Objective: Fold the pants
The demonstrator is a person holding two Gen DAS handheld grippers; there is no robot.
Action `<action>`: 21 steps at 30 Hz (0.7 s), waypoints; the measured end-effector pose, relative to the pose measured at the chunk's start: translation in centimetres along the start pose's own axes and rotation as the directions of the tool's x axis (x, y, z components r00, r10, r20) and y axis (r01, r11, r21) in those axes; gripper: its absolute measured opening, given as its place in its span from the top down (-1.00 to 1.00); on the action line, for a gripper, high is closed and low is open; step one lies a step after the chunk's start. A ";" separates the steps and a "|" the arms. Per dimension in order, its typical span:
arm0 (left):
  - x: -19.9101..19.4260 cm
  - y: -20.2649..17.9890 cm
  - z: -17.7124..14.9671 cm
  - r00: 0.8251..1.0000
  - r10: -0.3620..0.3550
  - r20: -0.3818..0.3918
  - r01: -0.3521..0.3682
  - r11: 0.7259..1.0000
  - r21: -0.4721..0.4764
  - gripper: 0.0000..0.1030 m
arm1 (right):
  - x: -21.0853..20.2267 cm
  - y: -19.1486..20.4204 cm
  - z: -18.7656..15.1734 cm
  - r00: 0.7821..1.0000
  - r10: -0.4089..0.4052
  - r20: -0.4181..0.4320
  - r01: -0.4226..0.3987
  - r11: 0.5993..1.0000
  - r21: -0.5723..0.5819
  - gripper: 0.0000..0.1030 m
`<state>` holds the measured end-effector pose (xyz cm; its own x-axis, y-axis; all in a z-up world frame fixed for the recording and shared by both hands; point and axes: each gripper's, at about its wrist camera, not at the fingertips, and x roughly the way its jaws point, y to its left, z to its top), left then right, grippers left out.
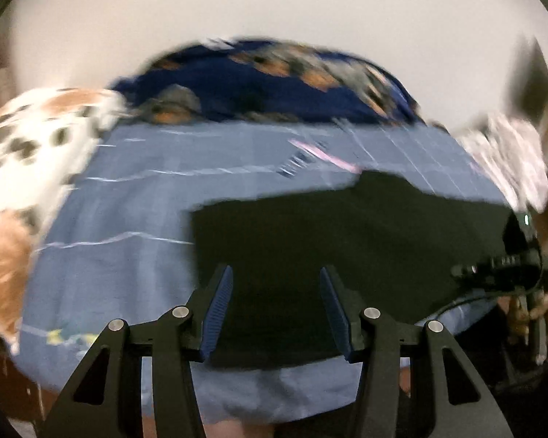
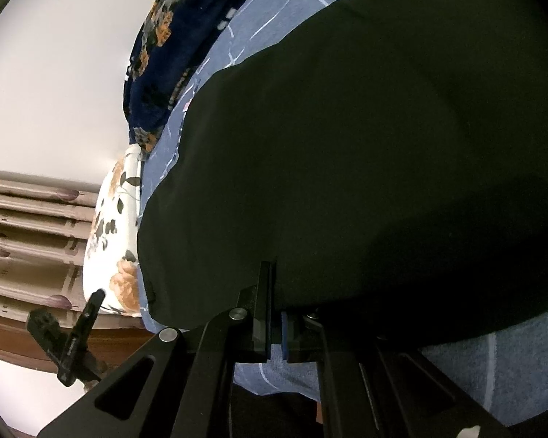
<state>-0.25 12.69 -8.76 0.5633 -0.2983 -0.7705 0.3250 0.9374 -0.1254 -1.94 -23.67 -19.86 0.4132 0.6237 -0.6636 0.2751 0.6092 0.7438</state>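
Black pants (image 1: 347, 241) lie spread on a blue bedsheet (image 1: 128, 197). My left gripper (image 1: 276, 292) is open and empty, its blue-padded fingers (image 1: 221, 299) hovering over the near left part of the pants. My right gripper (image 2: 277, 314) is shut on the near edge of the pants (image 2: 347, 168), the fabric draping over its right finger. The right gripper also shows at the right edge of the left wrist view (image 1: 507, 266), at the pants' right end. The left gripper appears small in the right wrist view (image 2: 73, 335), away to the left.
A dark blue floral blanket (image 1: 266, 80) lies bunched at the far side of the bed. A white floral pillow (image 1: 29, 153) sits at the left end. A wooden bed frame (image 2: 102, 343) and striped curtains (image 2: 29, 226) lie beyond the pillow.
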 end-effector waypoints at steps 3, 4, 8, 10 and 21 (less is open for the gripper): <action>3.8 -2.2 -0.7 0.994 -0.031 -0.109 0.034 0.999 0.033 0.02 | -0.3 -0.2 0.0 1.000 0.025 0.002 -0.025 1.000 0.000 0.87; 4.9 -2.6 -1.2 0.989 -0.038 -0.142 0.042 0.999 0.025 0.02 | -0.5 -0.4 0.0 0.999 0.035 0.002 -0.035 0.999 0.008 0.85; 6.7 -2.7 -2.7 0.979 -0.042 -0.201 0.043 0.999 0.001 0.02 | -3.1 -2.3 0.6 0.995 0.088 0.043 -0.090 0.994 0.054 0.78; 6.7 -2.7 -3.0 0.978 -0.043 -0.203 0.044 0.999 0.001 0.02 | -5.3 -3.9 1.4 0.991 0.102 0.087 -0.110 0.990 0.090 0.77; 7.0 -2.3 -3.2 0.978 -0.051 -0.202 0.053 0.999 0.004 0.02 | -21.9 -21.9 4.5 0.862 0.068 0.502 -0.301 0.866 0.399 0.88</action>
<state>0.51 9.07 -15.88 0.3808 -0.3030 -0.8736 0.3572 0.9196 -0.1632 -13.11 -52.82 -21.25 0.8108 0.3335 -0.4811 0.4605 0.1440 0.8759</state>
